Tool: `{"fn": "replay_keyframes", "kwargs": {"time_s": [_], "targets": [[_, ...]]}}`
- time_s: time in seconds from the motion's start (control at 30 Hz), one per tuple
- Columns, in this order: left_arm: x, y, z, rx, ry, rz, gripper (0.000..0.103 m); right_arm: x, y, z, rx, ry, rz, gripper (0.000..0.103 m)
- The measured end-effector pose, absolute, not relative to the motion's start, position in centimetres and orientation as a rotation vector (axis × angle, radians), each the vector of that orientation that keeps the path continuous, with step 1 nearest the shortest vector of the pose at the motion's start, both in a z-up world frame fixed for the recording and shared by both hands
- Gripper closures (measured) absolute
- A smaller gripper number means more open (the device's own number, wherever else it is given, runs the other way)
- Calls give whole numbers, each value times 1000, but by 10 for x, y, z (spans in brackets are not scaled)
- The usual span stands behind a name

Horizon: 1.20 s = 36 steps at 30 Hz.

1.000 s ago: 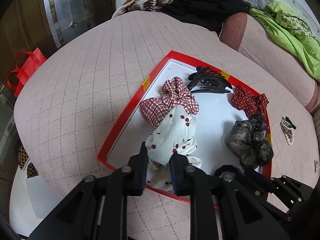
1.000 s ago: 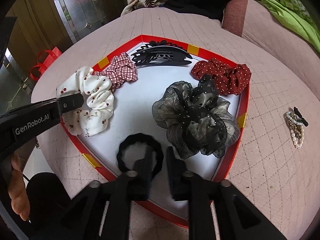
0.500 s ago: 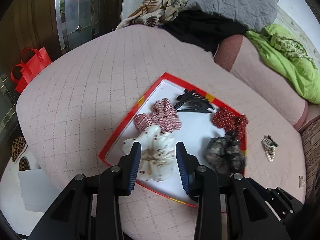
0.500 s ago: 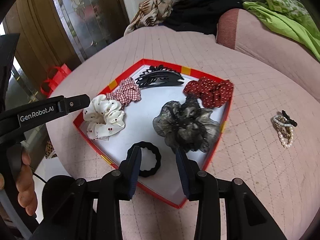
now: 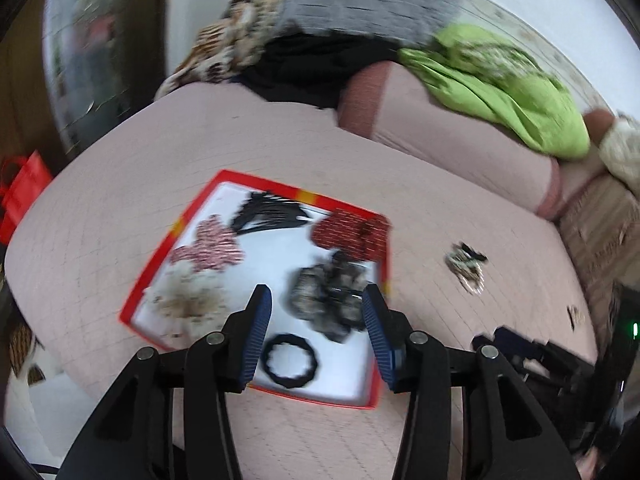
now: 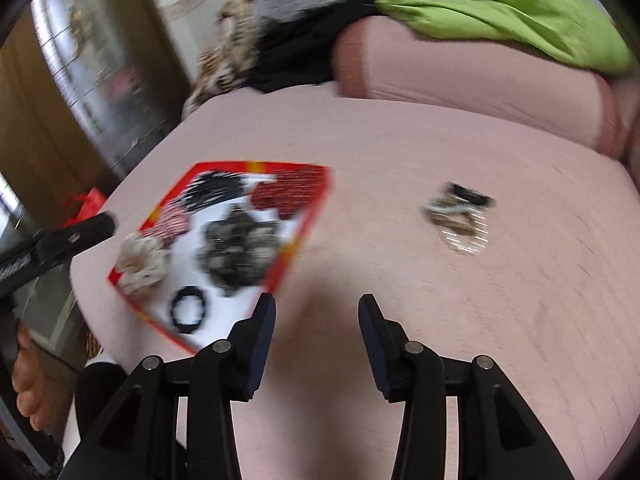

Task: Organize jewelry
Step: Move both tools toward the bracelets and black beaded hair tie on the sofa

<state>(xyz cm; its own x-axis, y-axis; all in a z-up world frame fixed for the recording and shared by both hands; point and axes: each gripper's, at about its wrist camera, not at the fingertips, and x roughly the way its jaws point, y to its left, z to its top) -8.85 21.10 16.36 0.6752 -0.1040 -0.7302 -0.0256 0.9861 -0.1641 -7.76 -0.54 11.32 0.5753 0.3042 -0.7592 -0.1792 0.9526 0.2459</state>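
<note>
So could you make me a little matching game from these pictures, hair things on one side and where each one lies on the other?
Things:
1. black hair tie
2. black claw clip
3. pearl clips
4. white scrunchie

Places:
A. outside the red tray, on the pink quilt
B. tray's far edge
C. tray's near edge, in the middle
D. tray's near left corner

Pairs: 1-C, 2-B, 3-A, 4-D

Motion blur smears the small jewelry pile [image 6: 460, 216] beyond telling.
</note>
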Motion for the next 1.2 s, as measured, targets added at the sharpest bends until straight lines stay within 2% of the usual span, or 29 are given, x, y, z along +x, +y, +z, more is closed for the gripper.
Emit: {"fn": "replay_keyframes", "kwargs": {"time_s": [0.27,0.53,1.0,1.2], "targets": [[-77,136,154,-69,882,-189,57,-82,-111,96,244,932,117,55],[-37,71,115,-42,969,-288,57,-62,-153,89,295,929,99,55],[28,31,53,-112,1078,-307,57,79,-150,54,346,1006,145,55],[39,31,42,-155,1109,-306,57,116,-129,24,134,1119,57,55]]}}
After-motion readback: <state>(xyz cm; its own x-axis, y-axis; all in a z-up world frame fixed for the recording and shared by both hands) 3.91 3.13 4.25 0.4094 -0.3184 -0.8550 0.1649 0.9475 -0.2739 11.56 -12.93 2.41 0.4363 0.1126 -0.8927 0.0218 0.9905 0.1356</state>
